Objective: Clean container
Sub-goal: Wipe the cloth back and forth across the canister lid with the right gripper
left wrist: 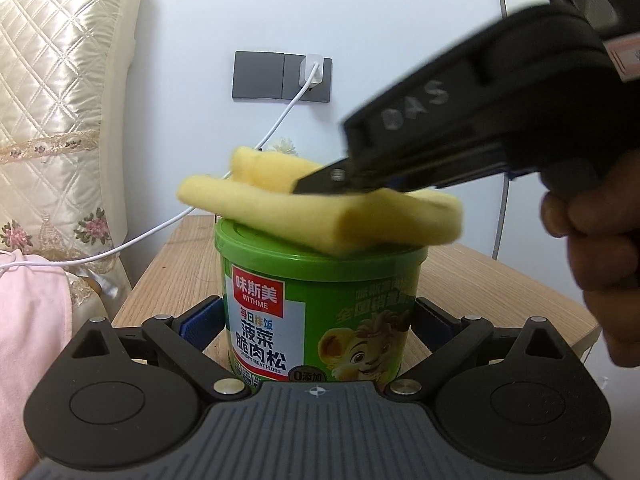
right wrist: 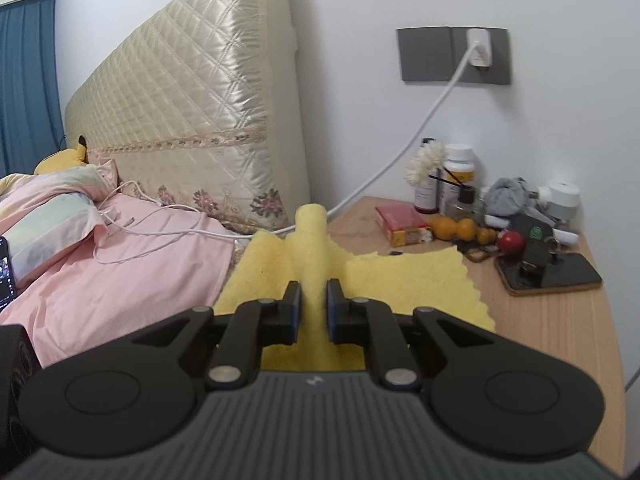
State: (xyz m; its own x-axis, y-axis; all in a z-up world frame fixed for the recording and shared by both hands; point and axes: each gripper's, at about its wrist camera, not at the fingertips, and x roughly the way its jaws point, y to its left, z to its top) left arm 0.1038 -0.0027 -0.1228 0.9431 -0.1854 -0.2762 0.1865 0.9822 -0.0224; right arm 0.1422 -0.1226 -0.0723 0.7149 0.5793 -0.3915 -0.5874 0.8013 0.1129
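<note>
**Cloth on the lid, tub held from both sides**

The green container (left wrist: 320, 312), a lidded tub of meat floss with a lion cub on its label, stands upright on the wooden bedside table (left wrist: 500, 292), near the table's front edge and right in front of my left camera. Its lid is on. My left gripper (left wrist: 318, 322) has a blue pad against each flank of the tub, so I read it as clamped on the container to steady it.

On top of the lid lies the yellow cloth (left wrist: 320, 216), folded thick and hanging past the rim on both sides. My right gripper (right wrist: 313, 308) comes in from the upper right in the left view, with the person's hand (left wrist: 592, 256) around its handle; its jaws are closed on a raised ridge of the cloth, which the right wrist view shows pinched between the two pads. The gripper looks smeared in the left view, so I judge it to be moving across the lid.

As for progress, I judge this as wiping of the lid under way. I cannot see dirt or a wiped patch anywhere, so I cannot say how much of the top is done. The side walls and label show no cloth contact now; whether they are due or dealt with, these pictures do not settle.

Further out, bottles (right wrist: 460, 172), a phone (right wrist: 552, 276) and small clutter crowd the table's back corner, well clear of the tub.
</note>
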